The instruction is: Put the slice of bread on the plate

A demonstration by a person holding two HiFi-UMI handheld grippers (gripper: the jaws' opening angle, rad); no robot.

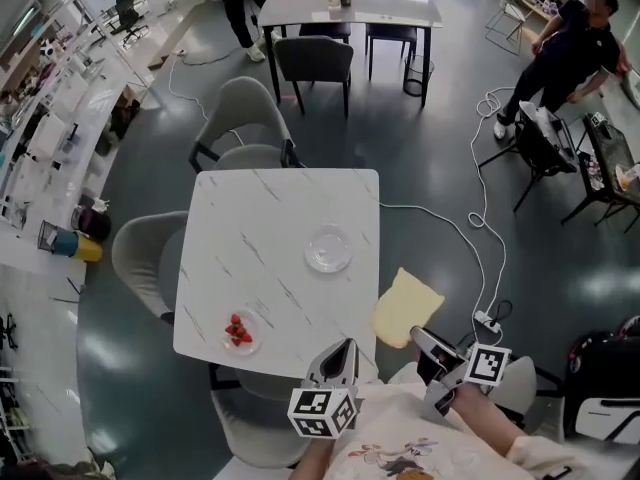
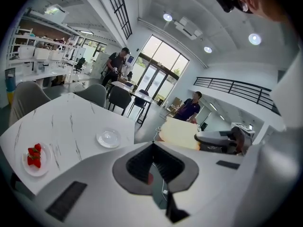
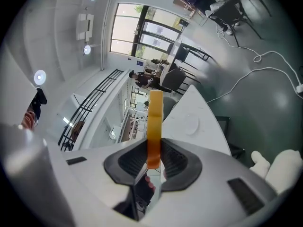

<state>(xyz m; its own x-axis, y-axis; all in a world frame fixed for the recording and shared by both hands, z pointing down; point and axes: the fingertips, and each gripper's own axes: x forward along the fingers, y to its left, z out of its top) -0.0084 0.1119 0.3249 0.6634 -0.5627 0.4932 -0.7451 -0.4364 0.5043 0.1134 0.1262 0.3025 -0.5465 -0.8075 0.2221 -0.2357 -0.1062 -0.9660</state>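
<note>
Marble table (image 1: 262,230), slice of bread (image 1: 405,308) off its edge
Just past the table's near right corner the right gripper (image 1: 428,340) pinches the slice; the plate (image 1: 328,249) sits on the table (right of centre); the left gripper (image 1: 342,352), jaws pressed together and empty, hovers at the table's near edge.

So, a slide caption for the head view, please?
Right claw holds the bread slice beside the table, plate ahead.

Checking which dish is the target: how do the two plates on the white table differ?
The empty plate holds nothing; the strawberry plate carries strawberries. The empty plate lies nearer the table's right edge, the strawberry plate at its near left corner. Both are small and round.
</note>
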